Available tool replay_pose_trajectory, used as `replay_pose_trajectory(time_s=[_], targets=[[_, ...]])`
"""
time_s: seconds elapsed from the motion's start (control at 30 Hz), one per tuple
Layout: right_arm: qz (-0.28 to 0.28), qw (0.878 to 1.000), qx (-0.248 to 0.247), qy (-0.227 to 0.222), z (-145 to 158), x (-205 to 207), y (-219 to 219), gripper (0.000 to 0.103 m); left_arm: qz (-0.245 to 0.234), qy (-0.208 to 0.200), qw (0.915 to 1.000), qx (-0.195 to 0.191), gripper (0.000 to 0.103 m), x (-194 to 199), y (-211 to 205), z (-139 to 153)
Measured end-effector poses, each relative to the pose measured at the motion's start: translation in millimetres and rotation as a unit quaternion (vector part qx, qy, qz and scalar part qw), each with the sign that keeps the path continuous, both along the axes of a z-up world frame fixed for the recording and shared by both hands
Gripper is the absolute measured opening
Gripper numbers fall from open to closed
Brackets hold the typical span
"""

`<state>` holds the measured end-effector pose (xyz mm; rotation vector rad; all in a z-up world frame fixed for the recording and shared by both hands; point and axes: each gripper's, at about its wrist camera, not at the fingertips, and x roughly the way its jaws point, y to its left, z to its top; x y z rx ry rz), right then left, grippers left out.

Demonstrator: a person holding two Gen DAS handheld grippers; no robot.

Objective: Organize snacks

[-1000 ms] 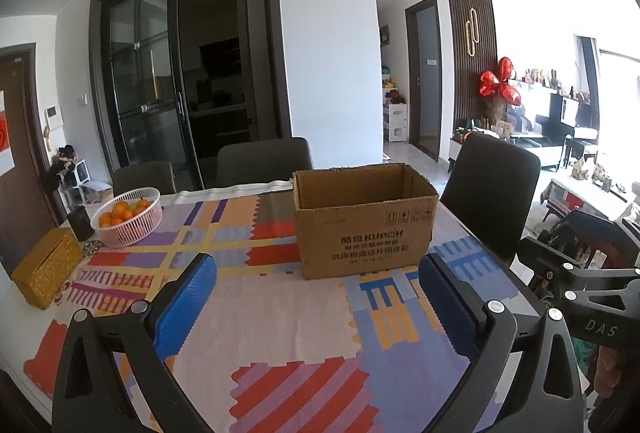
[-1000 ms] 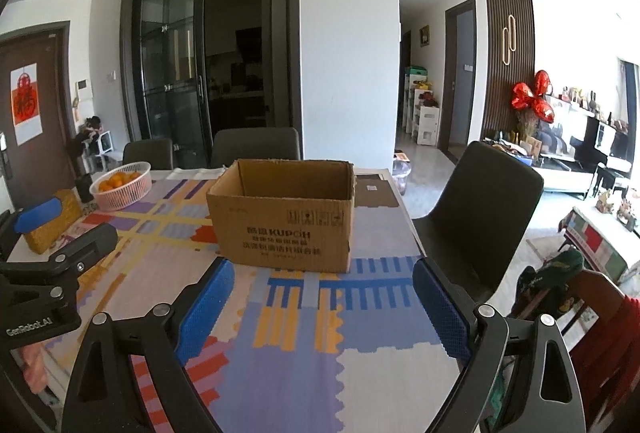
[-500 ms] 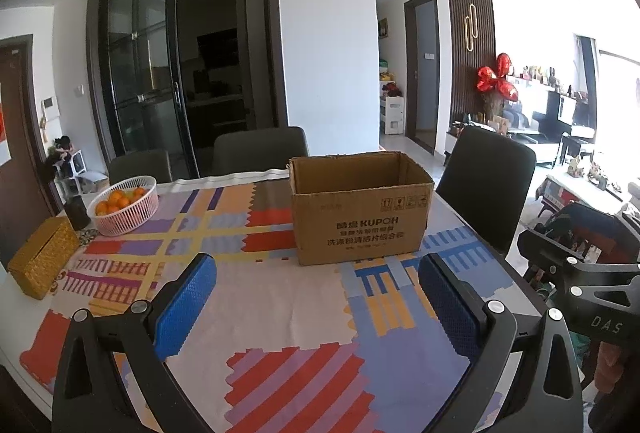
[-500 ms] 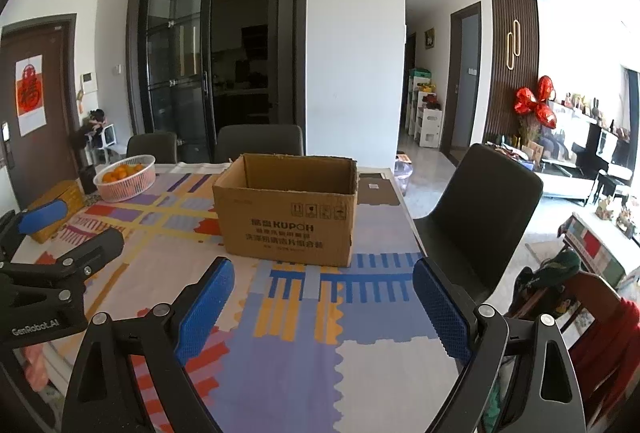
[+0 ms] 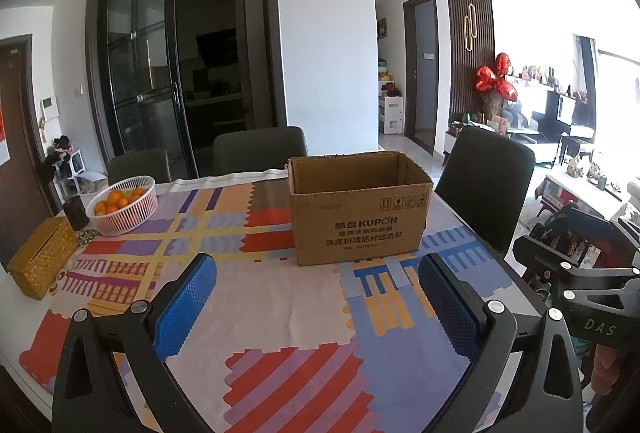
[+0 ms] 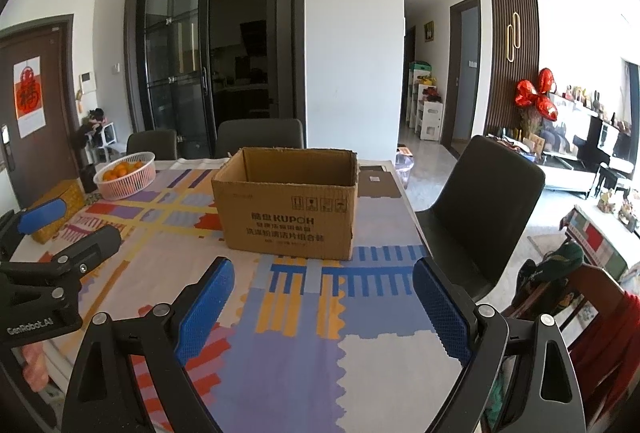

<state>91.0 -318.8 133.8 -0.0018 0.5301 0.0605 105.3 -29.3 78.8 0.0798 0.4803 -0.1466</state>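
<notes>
An open brown cardboard box (image 5: pixel 360 217) printed KUPOH stands on the patterned tablecloth (image 5: pixel 280 305); it also shows in the right wrist view (image 6: pixel 288 213). Its inside is hidden from both views. No snacks show. My left gripper (image 5: pixel 316 281) is open and empty, held above the table in front of the box. My right gripper (image 6: pixel 320 289) is open and empty, in front of the box and to the right of the left one. The left gripper's body (image 6: pixel 52 273) shows at the right wrist view's left edge.
A white basket of oranges (image 5: pixel 124 203) and a woven yellow box (image 5: pixel 42 259) sit at the table's far left. Dark chairs stand behind the table (image 5: pixel 260 149) and at its right side (image 5: pixel 484 177). A chair with clothes (image 6: pixel 568 273) stands right.
Both grippers have drawn back and risen slightly, so the box looks a little farther away. Both stay open and empty.
</notes>
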Motion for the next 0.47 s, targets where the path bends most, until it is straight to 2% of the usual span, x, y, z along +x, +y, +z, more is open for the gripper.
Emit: replay_pose_trajectory(time_s=[0.47], targets=[[0.000, 1.000, -0.001, 0.007, -4.9, 1.5, -1.7, 0.092, -0.002, 0.011, 0.9999, -0.004, 0.103, 1.6, -1.3, -3.1]])
